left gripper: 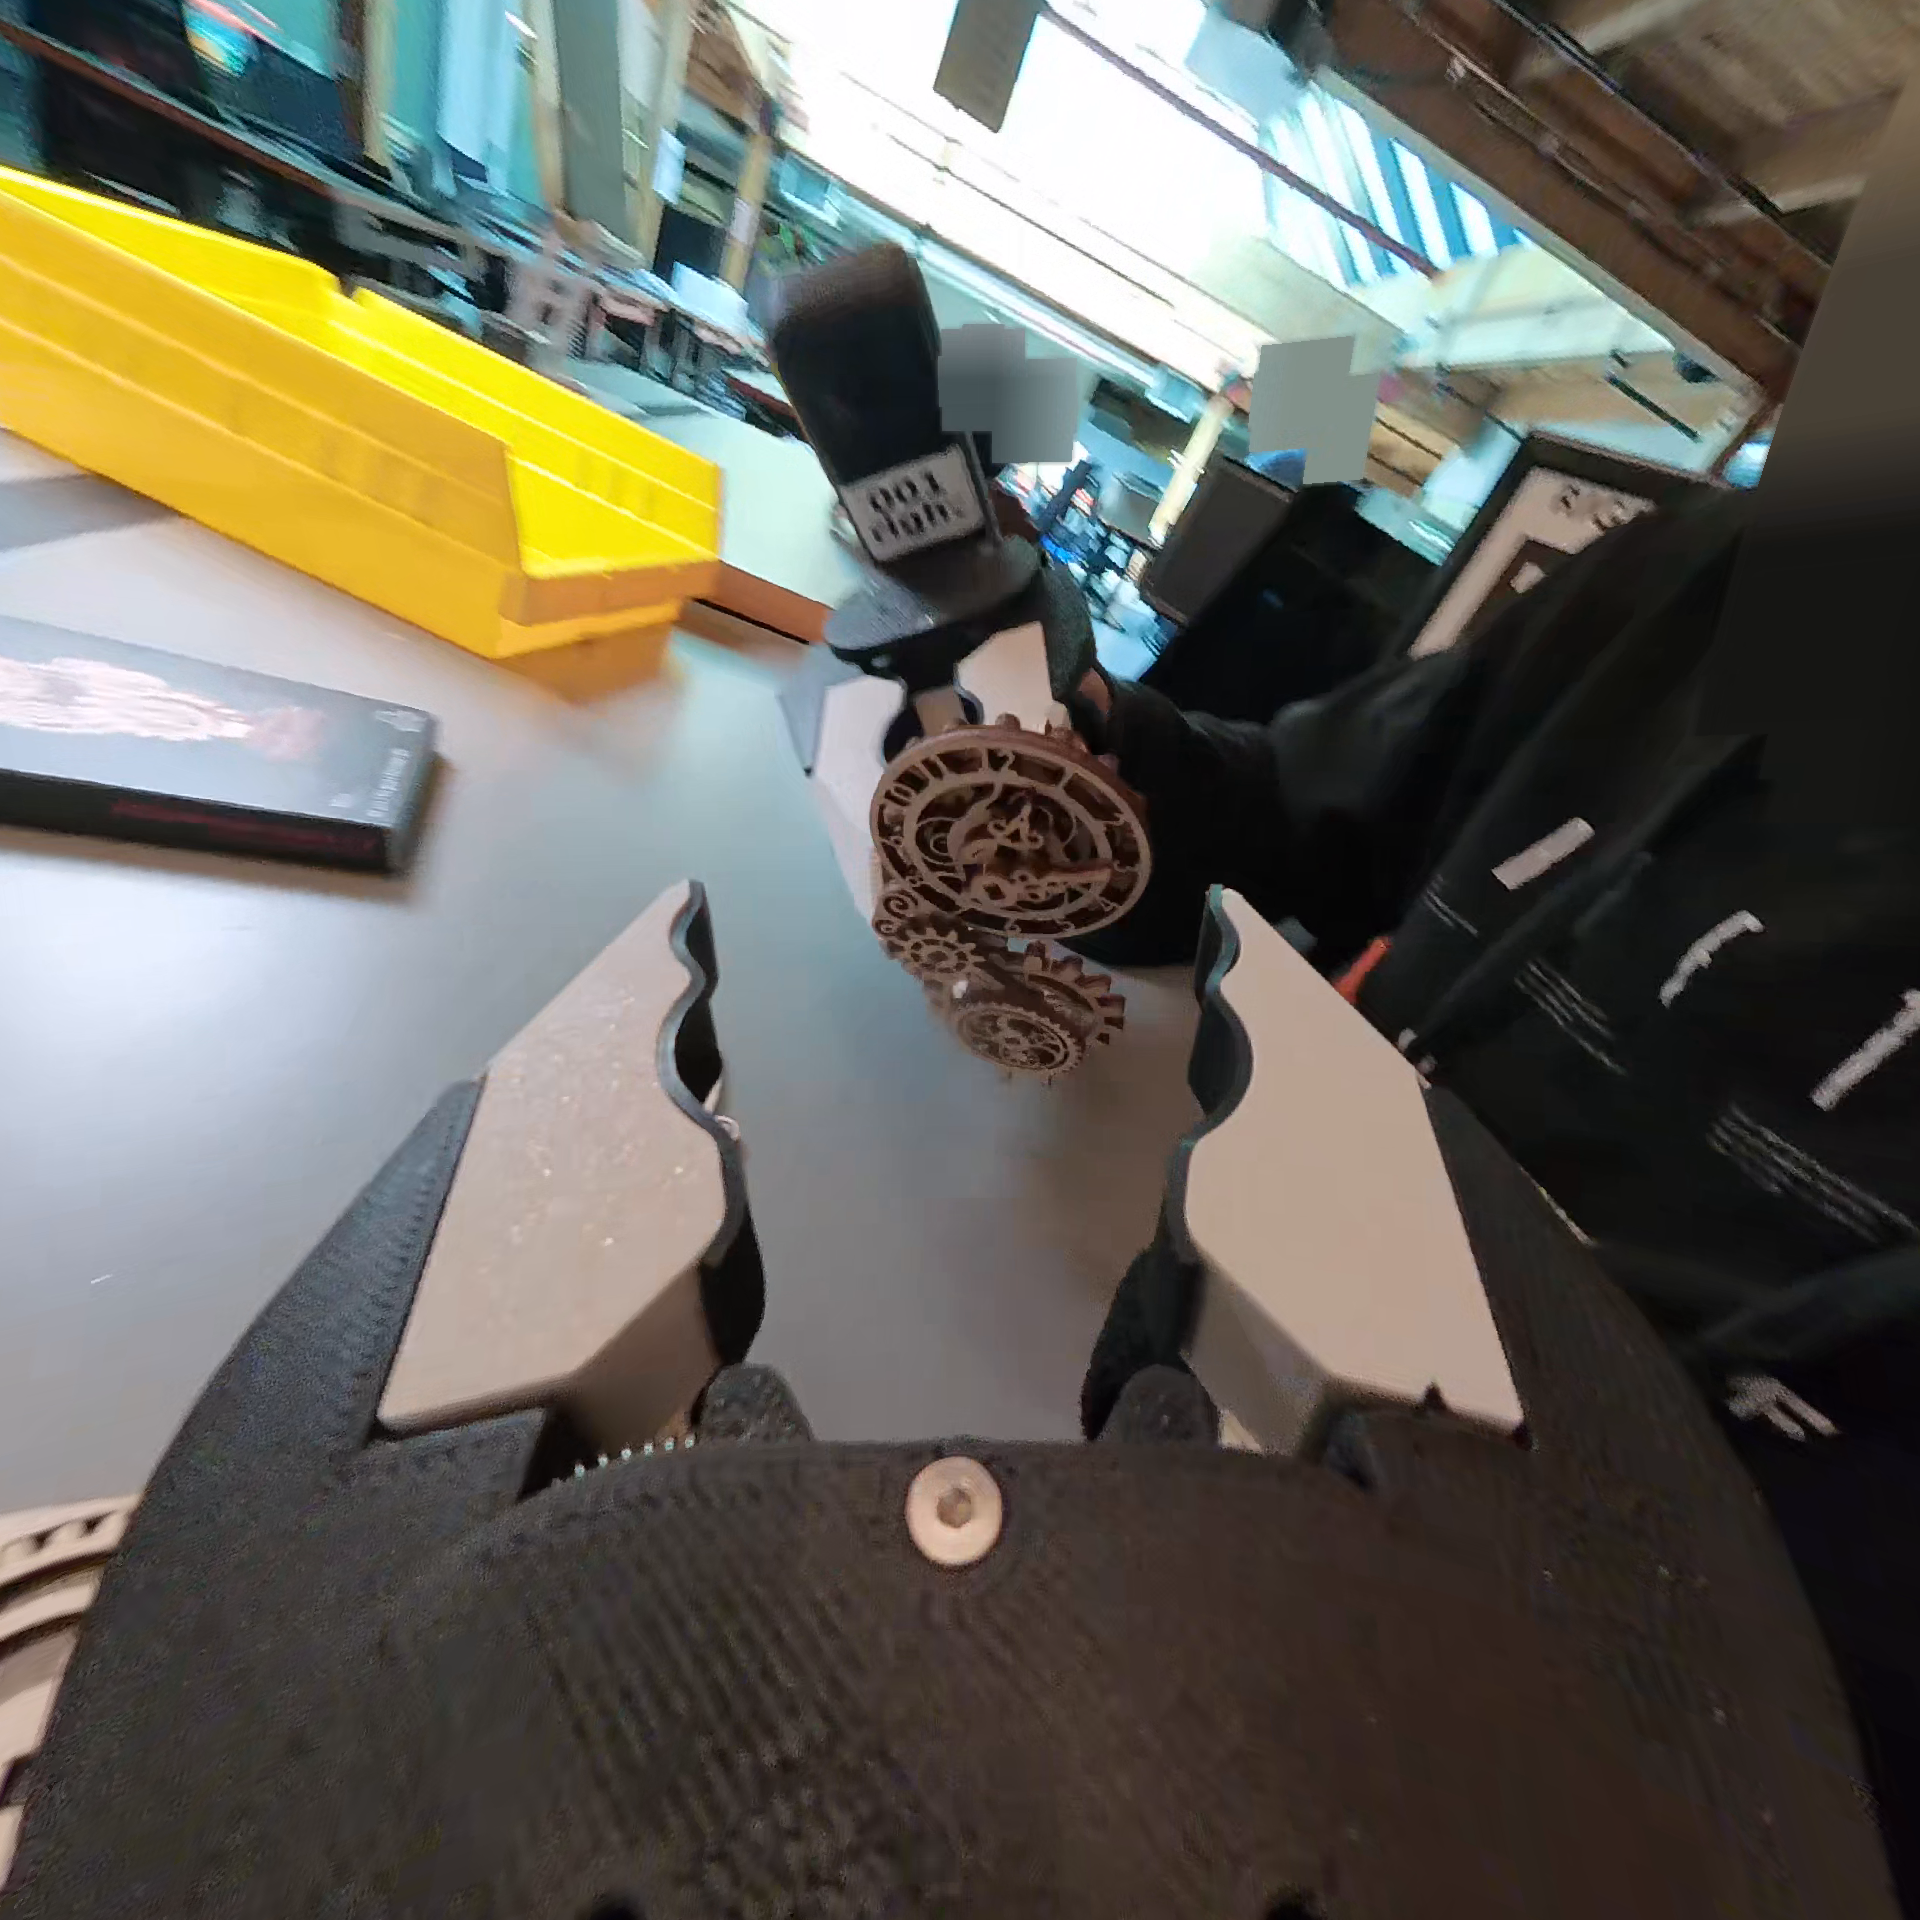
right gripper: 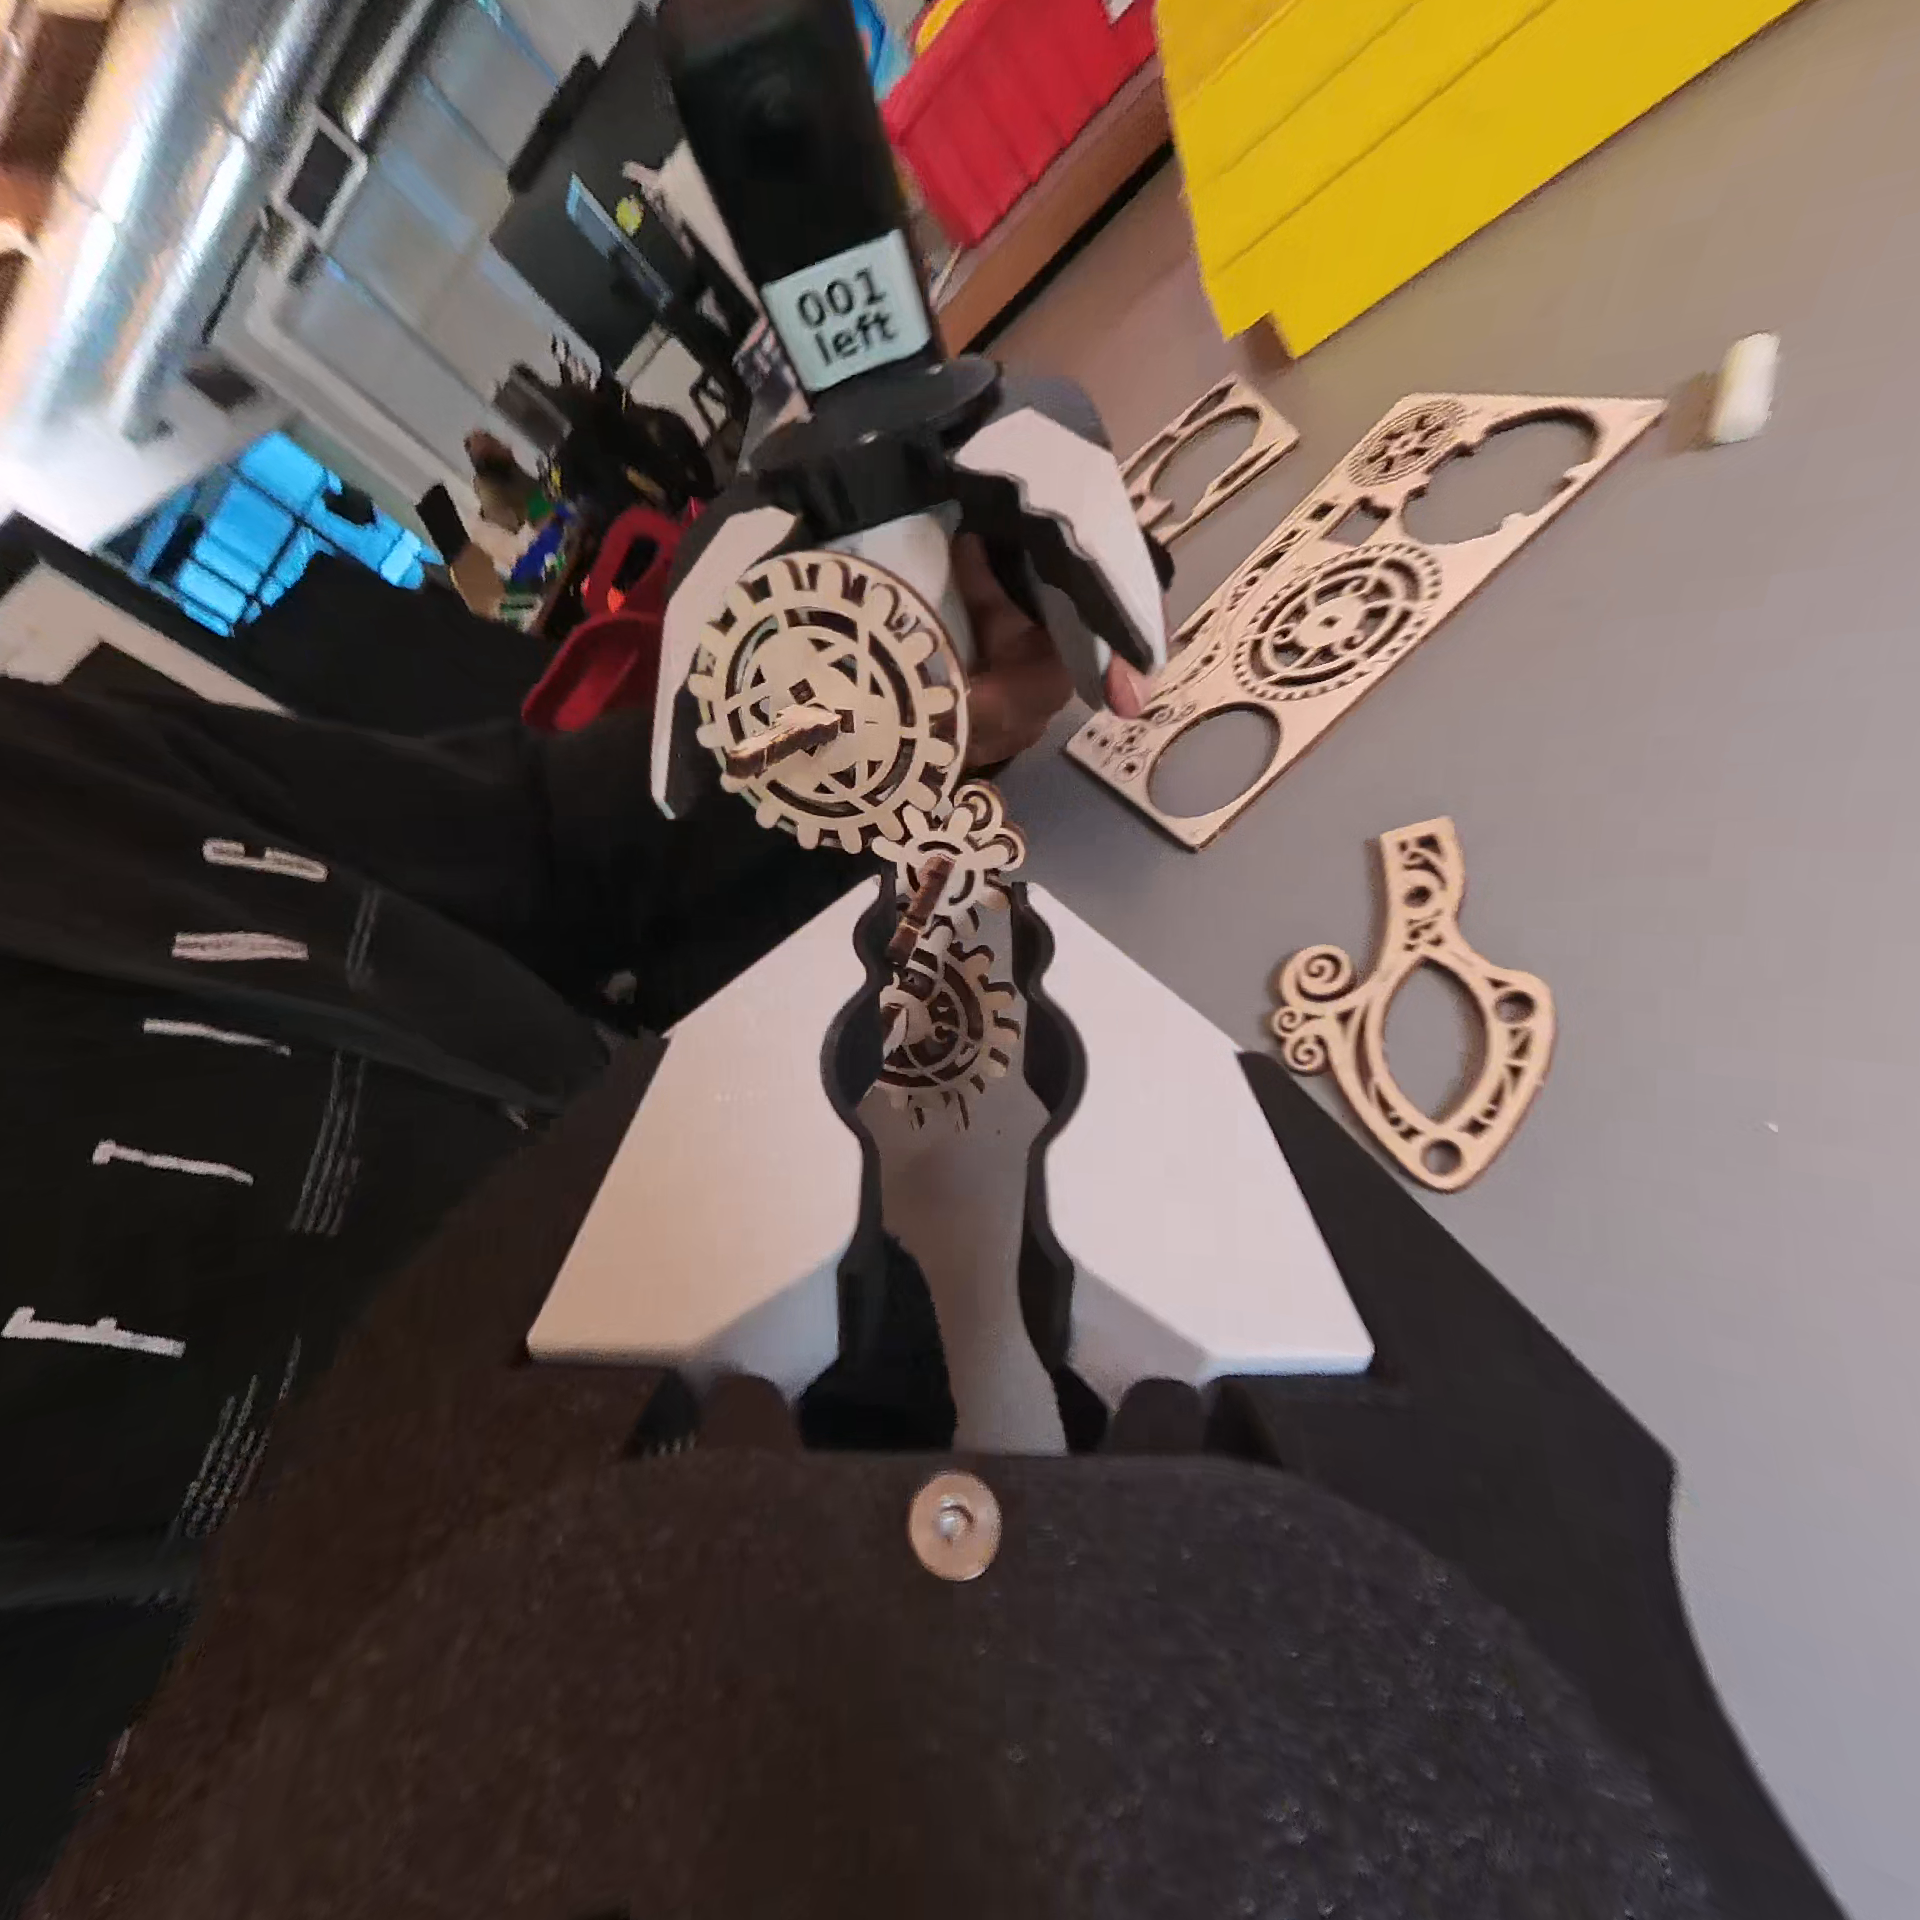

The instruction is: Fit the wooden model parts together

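**Inspection: wooden gear assembly gripped in right claw, left claw wide**

Found the right claw (right gripper: 956, 896) closed narrow on the pale laser-cut wooden gear assembly (right gripper: 831, 707). Held by its lowest small gear, pinched between the black scalloped pads. Seen beyond the fingertips: a middle gear, then the large round toothed wheel with a short wooden peg through its hub. Assembly raised clear of the grey worktop (right gripper: 1662, 935).

Found the left claw (left gripper: 953, 914) spread wide, with nothing between its fingers. Same assembly (left gripper: 1013, 842) noted just ahead of its fingertips, large openwork face turned toward the camera, not touching either finger. From the right wrist view, confirmed the left claw's white fingers splayed behind and either side of the large wheel.

Logged to the right of the right claw, flat on the worktop:
- ornate loose wooden frame piece with an oval opening (right gripper: 1423, 1008), nearest the fingers;
- large pale punched-out wooden parts sheet (right gripper: 1330, 623), farther ahead;
- smaller wooden sheet (right gripper: 1210, 457), beyond that;
- small white block (right gripper: 1745, 384), farthest right.

Logged ahead and to the left of the left claw: stacked yellow plastic bins (left gripper: 416, 447) and a flat dark box (left gripper: 208, 748). To its right, a person's dark sleeve (left gripper: 1558, 935). Red bin (right gripper: 997, 104) noted far ahead of the right claw. Both views partly motion-blurred.
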Available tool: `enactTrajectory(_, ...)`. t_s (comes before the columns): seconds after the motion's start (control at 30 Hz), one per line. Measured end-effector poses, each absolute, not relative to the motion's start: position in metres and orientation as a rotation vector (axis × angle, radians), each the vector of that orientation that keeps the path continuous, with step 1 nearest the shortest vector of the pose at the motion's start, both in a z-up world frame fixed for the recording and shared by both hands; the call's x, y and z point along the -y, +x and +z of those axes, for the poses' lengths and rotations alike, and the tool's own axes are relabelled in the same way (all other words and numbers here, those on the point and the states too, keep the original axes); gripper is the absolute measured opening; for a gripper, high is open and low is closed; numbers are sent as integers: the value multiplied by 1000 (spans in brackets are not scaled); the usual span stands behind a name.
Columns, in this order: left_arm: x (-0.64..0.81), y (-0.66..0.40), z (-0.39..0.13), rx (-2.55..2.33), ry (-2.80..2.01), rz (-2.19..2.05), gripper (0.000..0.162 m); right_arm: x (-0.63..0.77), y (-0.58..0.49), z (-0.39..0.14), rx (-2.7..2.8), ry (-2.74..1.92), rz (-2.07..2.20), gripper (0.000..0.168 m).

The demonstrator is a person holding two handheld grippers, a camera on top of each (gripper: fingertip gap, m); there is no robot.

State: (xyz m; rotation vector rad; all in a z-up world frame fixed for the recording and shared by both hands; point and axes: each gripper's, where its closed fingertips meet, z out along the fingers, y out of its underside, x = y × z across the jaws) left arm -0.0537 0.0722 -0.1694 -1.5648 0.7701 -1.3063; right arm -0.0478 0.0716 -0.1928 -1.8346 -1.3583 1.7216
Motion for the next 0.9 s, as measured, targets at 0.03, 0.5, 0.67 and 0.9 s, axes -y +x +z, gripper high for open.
enactTrajectory(0.03,-66,-48,-172,-819,-1566,-1317,92,-67,-48,-194,1394,-1830,1703,20)
enactTrajectory(0.5,-56,-49,-161,-838,-1463,-1363,55,-63,-52,-184,1396,-1768,1711,30)
enactTrajectory(0.67,-64,-67,-144,-724,-1380,-1360,54,-93,-34,-169,1415,-1692,1530,47)
enactTrajectory(0.9,-72,-96,-121,-572,-1261,-1389,54,-147,0,-256,1826,-1836,627,51)
